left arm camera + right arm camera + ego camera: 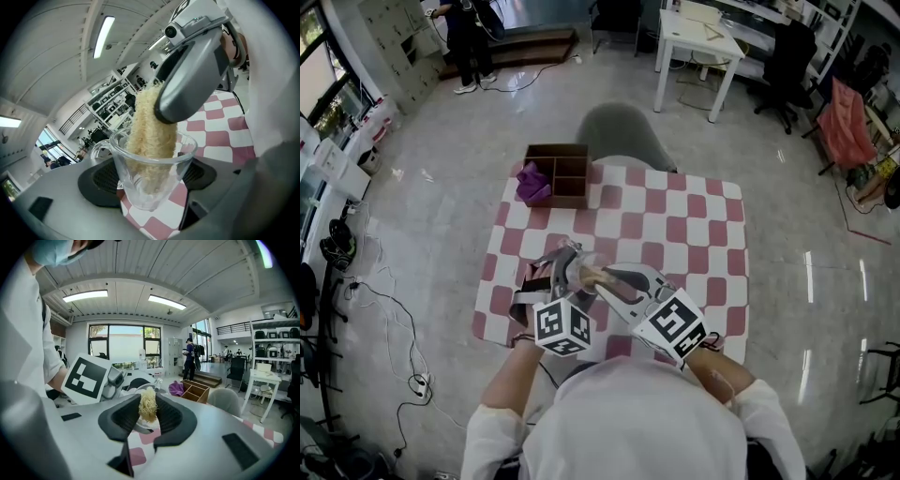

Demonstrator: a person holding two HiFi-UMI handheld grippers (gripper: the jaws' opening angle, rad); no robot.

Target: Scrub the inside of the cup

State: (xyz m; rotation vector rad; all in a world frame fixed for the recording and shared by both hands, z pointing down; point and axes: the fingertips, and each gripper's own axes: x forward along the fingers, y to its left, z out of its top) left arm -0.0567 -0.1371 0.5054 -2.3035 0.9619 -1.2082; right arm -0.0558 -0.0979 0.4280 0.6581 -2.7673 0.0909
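Note:
A clear glass cup [150,176] with a handle is clamped between the jaws of my left gripper [149,182], tilted above the checked table. A pale loofah scrubber [151,136] reaches down into the cup almost to its bottom. My right gripper [147,417] is shut on the loofah's [148,408] upper end, and its grey body [192,79] hangs over the cup's mouth. In the head view both grippers meet over the near part of the table, left gripper [565,274] beside right gripper [614,278], with the cup [581,267] between them.
A pink-and-white checked tablecloth [675,225] covers the small table. A brown wooden divider box [567,173] with a purple cloth [531,183] stands at its far left edge, and a grey chair [623,136] sits behind it. Cables [394,319] lie on the floor at left.

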